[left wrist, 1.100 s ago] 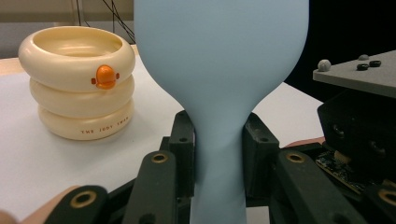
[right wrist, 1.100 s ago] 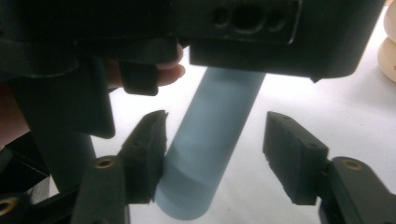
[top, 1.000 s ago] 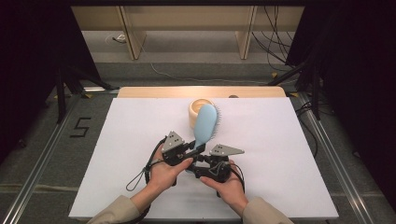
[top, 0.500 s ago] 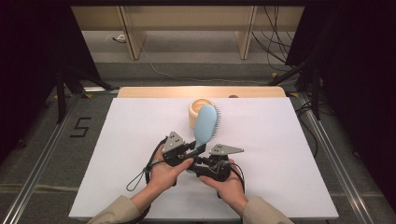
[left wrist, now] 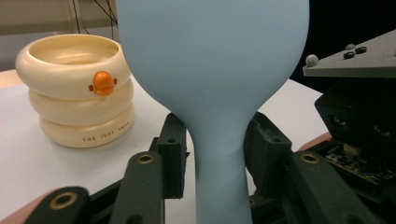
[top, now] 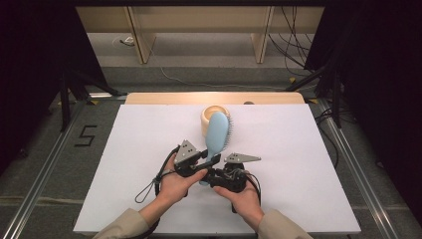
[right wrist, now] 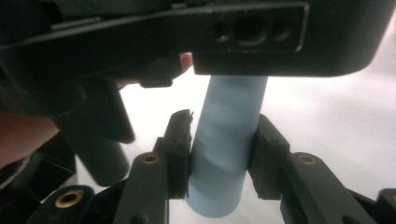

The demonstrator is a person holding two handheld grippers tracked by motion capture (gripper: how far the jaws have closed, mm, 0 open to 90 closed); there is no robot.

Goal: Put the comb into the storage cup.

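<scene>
Your right claw pinches the pale-blue plastic hairbrush by its handle; your left claw, just opening, brackets its neck without pressing.

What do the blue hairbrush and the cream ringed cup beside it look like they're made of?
The blue hairbrush looks like moulded plastic with a matte, satin finish: one even colour, soft shading, no sharp glints. The cream ringed cup seems to be plastic or possibly silicone, smooth with a slight sheen; its stacked rings show soft highlights, a glossier orange duck-bill detail and small printed lettering. Which of the two it is can't be told from looks.
</scene>
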